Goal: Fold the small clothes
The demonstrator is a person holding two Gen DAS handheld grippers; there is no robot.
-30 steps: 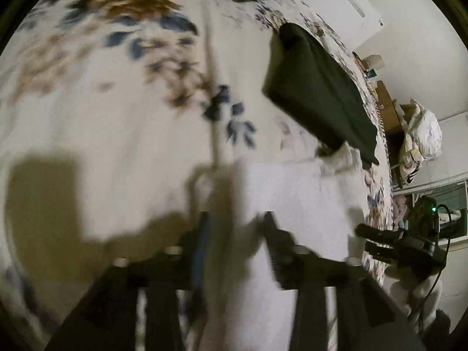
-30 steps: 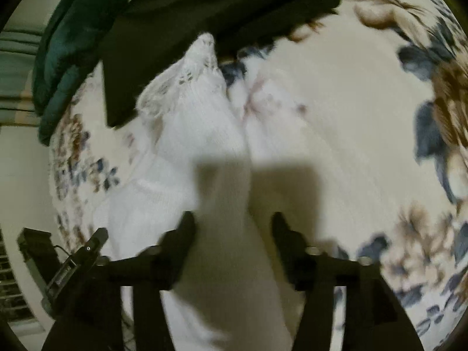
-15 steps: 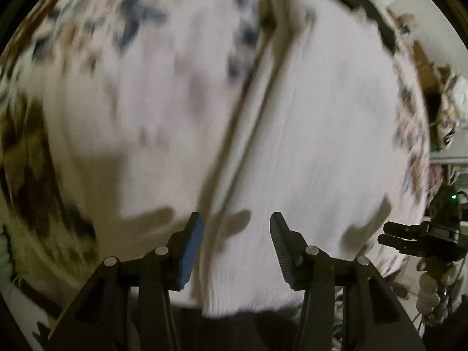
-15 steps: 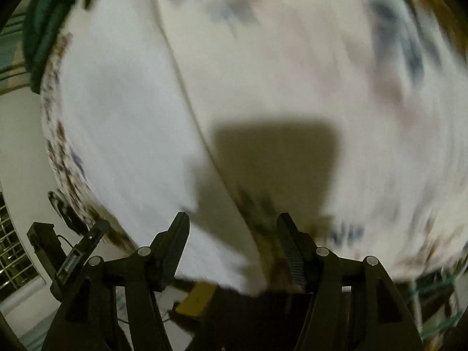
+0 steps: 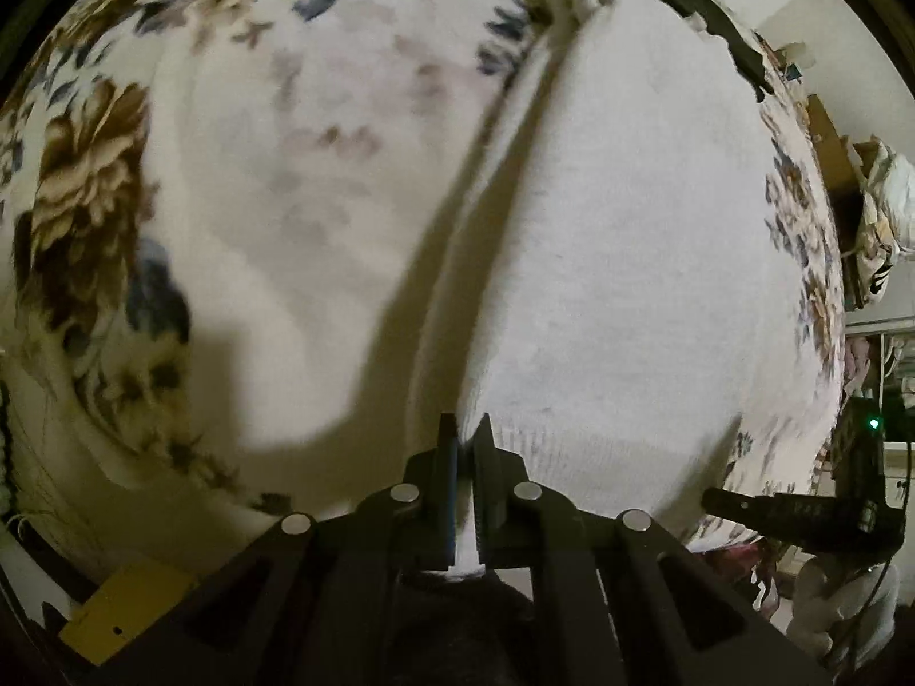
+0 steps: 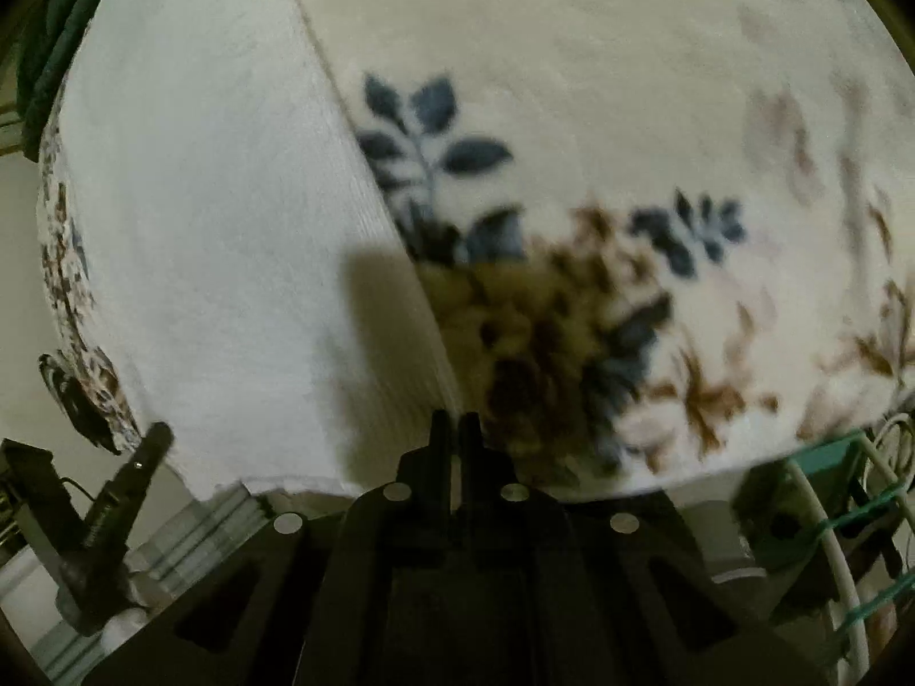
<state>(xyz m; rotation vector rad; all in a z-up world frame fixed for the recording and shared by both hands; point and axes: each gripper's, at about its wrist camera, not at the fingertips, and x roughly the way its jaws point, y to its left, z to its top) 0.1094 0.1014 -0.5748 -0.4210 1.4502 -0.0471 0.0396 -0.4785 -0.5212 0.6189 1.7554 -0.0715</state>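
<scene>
A white knitted garment (image 5: 617, 240) lies spread flat on the floral bedspread (image 5: 240, 183). My left gripper (image 5: 464, 429) is shut on the garment's near left corner, with white cloth showing between its fingers. In the right wrist view the same white garment (image 6: 217, 217) fills the left half, and my right gripper (image 6: 453, 426) is shut on its near right corner at the hem. Each gripper shows at the edge of the other's view: the right one (image 5: 760, 506) and the left one (image 6: 131, 474).
A dark folded garment (image 5: 703, 17) lies beyond the white one at the far side of the bed. A dark green cloth (image 6: 51, 57) sits at the far left. Furniture and a bundle of bedding (image 5: 886, 200) stand beside the bed on the right.
Both grippers went from open to shut on the garment's near corners. Both cameras dropped low toward the bed's near edge, and the garment now lies stretched out flat.
</scene>
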